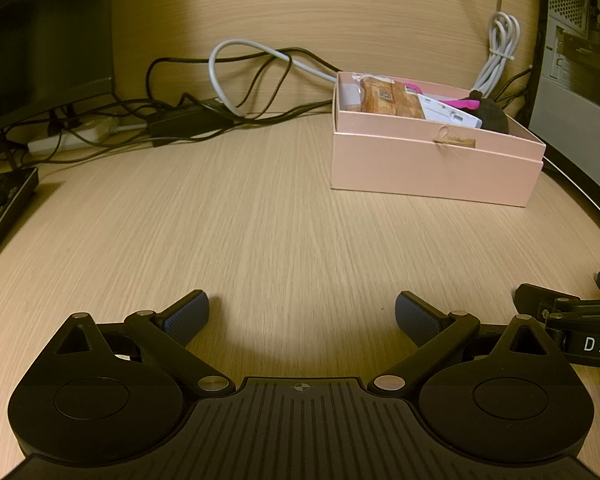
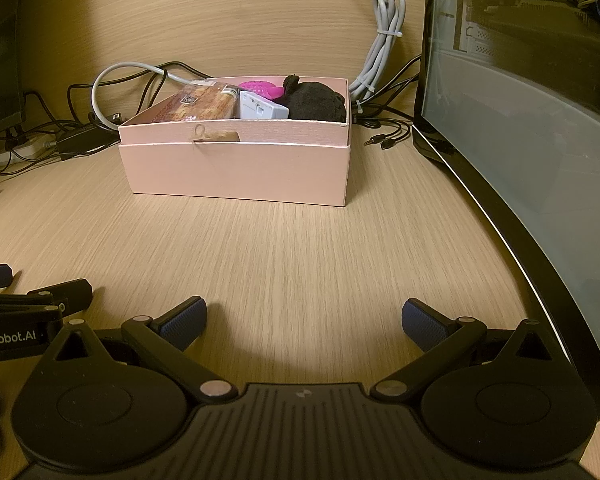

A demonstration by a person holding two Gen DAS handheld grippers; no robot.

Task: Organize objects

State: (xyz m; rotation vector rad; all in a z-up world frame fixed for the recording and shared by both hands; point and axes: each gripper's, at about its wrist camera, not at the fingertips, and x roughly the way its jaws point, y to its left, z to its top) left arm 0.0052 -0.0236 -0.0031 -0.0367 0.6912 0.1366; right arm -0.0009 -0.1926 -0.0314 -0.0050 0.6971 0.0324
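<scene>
A pink box point(image 1: 432, 168) point(image 2: 236, 168) stands on the wooden desk, its lid off. Inside lie a brown snack packet point(image 1: 388, 98) point(image 2: 200, 106), a white device point(image 1: 452, 114) point(image 2: 260, 109), a pink plastic item point(image 1: 462, 103) point(image 2: 258, 87) and a black fabric bundle point(image 1: 496, 114) point(image 2: 316, 100). My left gripper point(image 1: 302, 316) is open and empty, low over the desk, well short of the box. My right gripper point(image 2: 304, 320) is open and empty too, in front of the box. Each gripper's side shows at the edge of the other's view.
Tangled black and grey cables point(image 1: 220, 80) point(image 2: 100, 120) lie behind the box against the wall. A coiled grey cable point(image 2: 384, 36) hangs at the back right. A computer case point(image 2: 532, 120) stands on the right. A keyboard point(image 1: 0, 208) and a monitor point(image 1: 40, 40) are on the left.
</scene>
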